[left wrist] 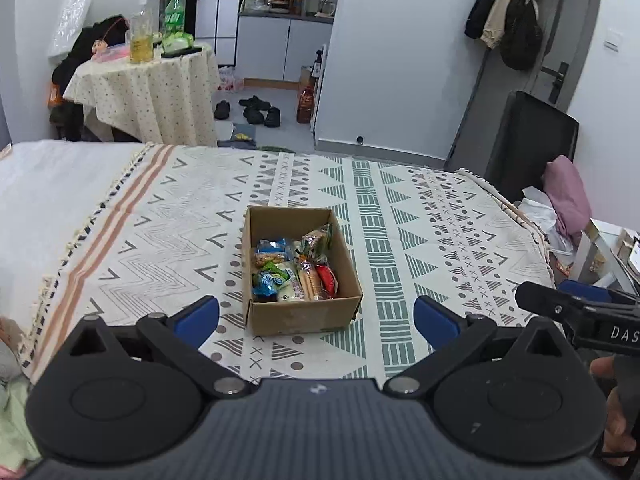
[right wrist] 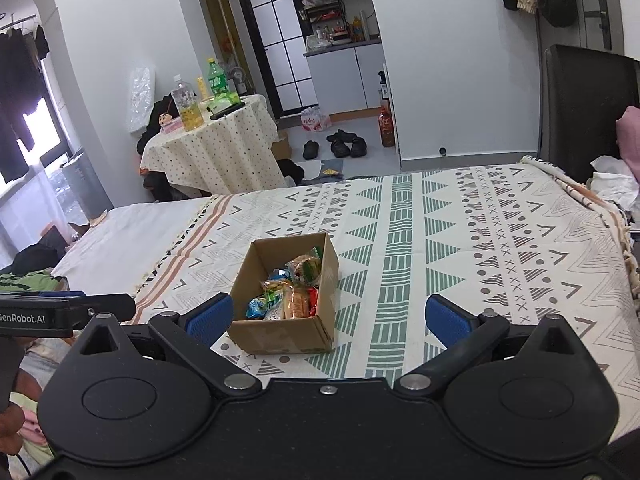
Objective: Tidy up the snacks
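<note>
- A cardboard box (left wrist: 302,272) sits open on the patterned blanket (left wrist: 420,216) that covers the bed – from the left wrist view it lies at about 12 o'clock, just past the fingertips.
- The snacks (left wrist: 296,270) are all inside the box: small wrapped packets in blue, green, red and clear film, heaped toward the near wall and the right side.
- One green-printed packet (left wrist: 318,240) leans tilted against the far right wall of the box.
- The left hand-held gripper (left wrist: 316,316) is spread wide and holds nothing; its blue pads (left wrist: 200,318) stand either side of the box front without touching it.
- The right hand-held gripper (right wrist: 328,318) is also spread wide and empty – the box appears at roughly 11 o'clock in its view, near the left blue pad (right wrist: 210,316).
- In the left wrist view the right hand-held gripper pokes in at 3 o'clock, a hand (left wrist: 616,408) below it.
- Beyond the bed at 10 o'clock stands a round worktop (left wrist: 148,80) under a dotted cloth, with bottles (left wrist: 141,36) on it.
- Dark shoes (left wrist: 256,110) lie on the floor at 12 o'clock.
</note>
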Tool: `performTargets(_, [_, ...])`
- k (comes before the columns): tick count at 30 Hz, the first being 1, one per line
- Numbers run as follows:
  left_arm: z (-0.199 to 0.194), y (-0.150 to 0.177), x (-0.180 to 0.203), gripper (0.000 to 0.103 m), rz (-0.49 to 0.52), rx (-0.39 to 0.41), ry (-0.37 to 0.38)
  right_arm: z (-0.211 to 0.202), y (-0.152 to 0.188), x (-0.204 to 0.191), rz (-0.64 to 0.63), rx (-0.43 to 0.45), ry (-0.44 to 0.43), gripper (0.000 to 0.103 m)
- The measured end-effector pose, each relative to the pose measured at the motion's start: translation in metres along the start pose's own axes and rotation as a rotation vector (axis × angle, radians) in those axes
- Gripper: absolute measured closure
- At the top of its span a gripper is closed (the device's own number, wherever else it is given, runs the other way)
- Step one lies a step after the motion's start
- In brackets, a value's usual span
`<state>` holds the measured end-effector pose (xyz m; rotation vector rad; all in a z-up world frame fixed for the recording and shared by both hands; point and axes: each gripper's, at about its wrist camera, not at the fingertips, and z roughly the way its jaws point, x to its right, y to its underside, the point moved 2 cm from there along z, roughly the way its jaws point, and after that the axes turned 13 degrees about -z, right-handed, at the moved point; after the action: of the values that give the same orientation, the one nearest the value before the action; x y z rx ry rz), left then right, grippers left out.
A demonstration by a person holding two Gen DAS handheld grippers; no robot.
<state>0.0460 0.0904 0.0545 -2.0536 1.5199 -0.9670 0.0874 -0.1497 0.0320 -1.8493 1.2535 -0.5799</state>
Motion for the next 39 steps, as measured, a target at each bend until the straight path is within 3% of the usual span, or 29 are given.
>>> performTargets(19, [-0.04, 0.036, 0.009, 0.0, 0.073, 0.036, 0.021, -0.062, 0.024, -0.005, -0.014, 0.038, 0.036, 0.0])
performTargets(39, [-0.046, 0.043, -0.006, 0.0, 0.06, 0.033, -0.01, -0.061, 0.032, -0.011, -0.044, 0.019, 0.033, 0.0])
